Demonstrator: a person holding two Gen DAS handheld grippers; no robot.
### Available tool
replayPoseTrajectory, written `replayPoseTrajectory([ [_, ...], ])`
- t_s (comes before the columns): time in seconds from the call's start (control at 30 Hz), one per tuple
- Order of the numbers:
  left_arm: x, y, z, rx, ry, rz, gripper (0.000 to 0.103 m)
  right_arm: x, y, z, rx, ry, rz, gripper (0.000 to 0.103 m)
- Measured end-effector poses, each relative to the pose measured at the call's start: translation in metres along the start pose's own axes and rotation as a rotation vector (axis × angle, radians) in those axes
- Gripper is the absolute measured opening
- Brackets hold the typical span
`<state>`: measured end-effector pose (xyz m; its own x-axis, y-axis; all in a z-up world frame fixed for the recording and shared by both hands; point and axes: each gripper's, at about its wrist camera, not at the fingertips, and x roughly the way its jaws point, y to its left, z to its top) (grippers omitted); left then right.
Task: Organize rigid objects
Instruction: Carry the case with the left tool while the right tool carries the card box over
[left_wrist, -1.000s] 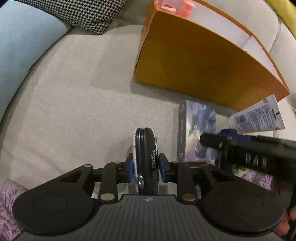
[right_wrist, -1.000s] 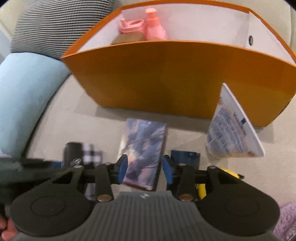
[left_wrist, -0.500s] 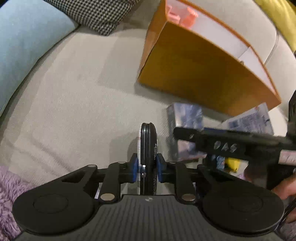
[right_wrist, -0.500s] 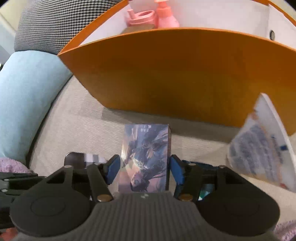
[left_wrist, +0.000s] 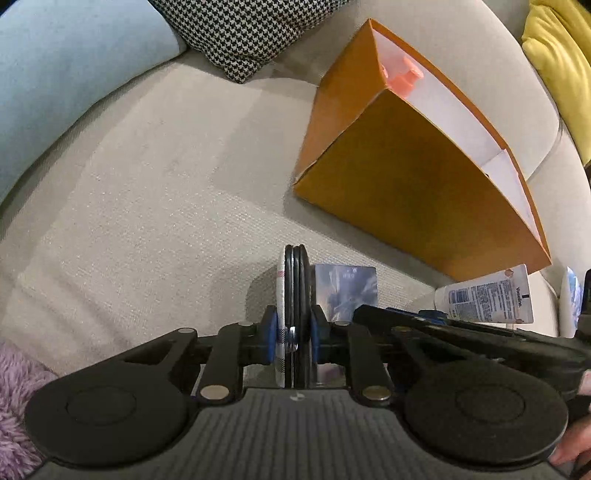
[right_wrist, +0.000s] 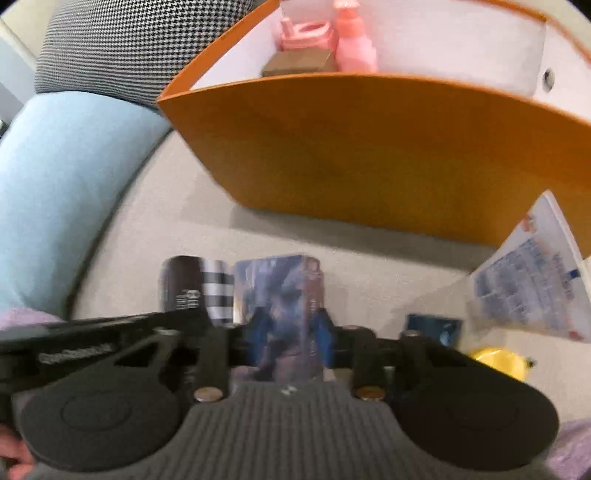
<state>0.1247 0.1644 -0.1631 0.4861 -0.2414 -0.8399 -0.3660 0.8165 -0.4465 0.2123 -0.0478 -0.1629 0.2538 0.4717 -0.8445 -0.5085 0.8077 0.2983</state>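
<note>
My left gripper (left_wrist: 293, 330) is shut on a thin round black compact (left_wrist: 297, 291), held on edge above the beige sofa seat. My right gripper (right_wrist: 286, 332) is shut on a blue illustrated card box (right_wrist: 280, 295), lifted off the seat; the box also shows in the left wrist view (left_wrist: 345, 291), right of the compact. The compact appears in the right wrist view (right_wrist: 195, 288) just left of the box. The orange box (right_wrist: 369, 155) stands ahead with pink bottles (right_wrist: 351, 48) inside; it also shows in the left wrist view (left_wrist: 413, 177).
A white lotion tube (right_wrist: 532, 280) lies right of the card box, also seen in the left wrist view (left_wrist: 487, 299). A small blue item (right_wrist: 432, 328) and a yellow item (right_wrist: 498, 360) lie nearby. A light blue cushion (right_wrist: 62, 184) and houndstooth pillow (left_wrist: 251, 29) lie at the left.
My right gripper closed on the card box and lifted it. My left gripper rose with the compact, and both moved closer together toward the orange box.
</note>
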Motion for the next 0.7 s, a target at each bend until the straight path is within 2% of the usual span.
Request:
replayPoseTrajectory([
  [0.13,-0.001,0.000,0.000,-0.008,-0.005,-0.005,0.019,0.006,-0.007,0.001,0.041,0.014,-0.014,0.035],
  [0.2,-0.003,0.001,0.000,-0.008,-0.004,-0.002,0.019,0.014,-0.013,0.001,0.062,0.037,-0.041,0.040],
  [0.23,-0.003,0.002,0.000,-0.007,-0.003,0.001,0.019,0.016,-0.017,-0.001,0.074,0.044,-0.028,0.050],
  [0.27,-0.002,0.002,0.000,-0.010,-0.003,0.000,0.019,0.019,-0.020,-0.002,0.082,0.051,-0.019,0.053],
  [0.43,0.002,0.001,0.000,0.001,-0.004,0.001,0.019,0.027,-0.025,-0.003,0.074,0.046,0.025,0.056],
  [0.6,0.002,0.000,-0.002,0.005,-0.014,0.001,0.019,0.023,-0.026,-0.006,0.074,0.031,0.032,0.045],
  [0.67,0.001,0.001,-0.003,0.001,-0.018,0.009,0.020,0.012,-0.027,-0.007,0.077,0.014,0.038,0.033],
  [0.7,0.001,0.002,-0.003,-0.003,-0.018,0.011,0.020,0.004,-0.025,-0.008,0.061,0.001,0.036,0.030],
])
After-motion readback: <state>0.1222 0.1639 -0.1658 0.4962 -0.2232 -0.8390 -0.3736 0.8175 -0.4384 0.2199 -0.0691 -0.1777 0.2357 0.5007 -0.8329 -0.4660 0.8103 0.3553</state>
